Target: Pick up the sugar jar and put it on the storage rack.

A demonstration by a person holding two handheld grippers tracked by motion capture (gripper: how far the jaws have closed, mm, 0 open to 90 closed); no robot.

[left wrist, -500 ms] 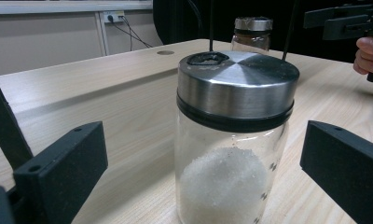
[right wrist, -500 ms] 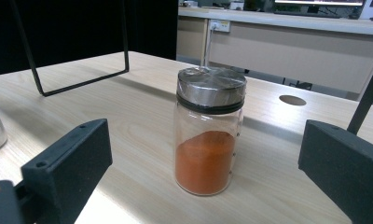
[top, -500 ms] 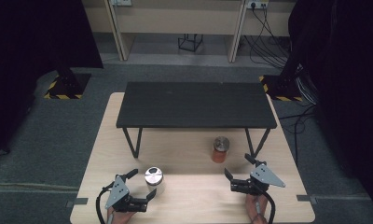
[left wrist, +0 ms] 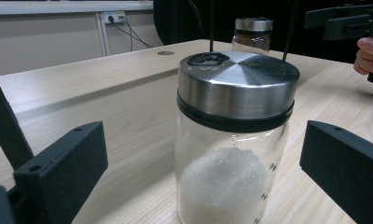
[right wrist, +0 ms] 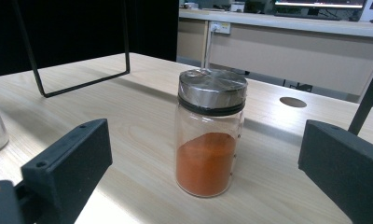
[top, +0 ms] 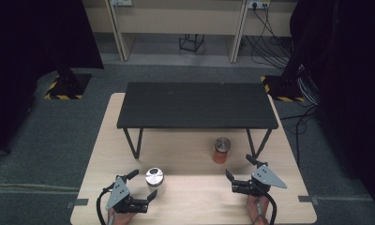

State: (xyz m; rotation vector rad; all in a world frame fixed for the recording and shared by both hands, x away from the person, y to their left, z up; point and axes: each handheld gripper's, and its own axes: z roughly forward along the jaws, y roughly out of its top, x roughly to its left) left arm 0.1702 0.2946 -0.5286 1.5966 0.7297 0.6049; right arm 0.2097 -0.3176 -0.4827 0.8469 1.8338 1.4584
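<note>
Pale wood counter point(top: 185, 154) under a black rack point(top: 197, 105), and nothing's grabbed yet. Left tool point(top: 139, 186) gapes wide around the white-powder jar point(top: 154, 180), not touching. Right tool point(top: 239, 168) is wide too, near the orange-powder jar point(top: 221, 150). Both grabs remain.

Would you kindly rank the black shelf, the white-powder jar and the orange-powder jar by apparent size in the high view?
1. black shelf, by far the largest.
2. white-powder jar and orange-powder jar: these look alike in size, so I leave them unranked.
</note>
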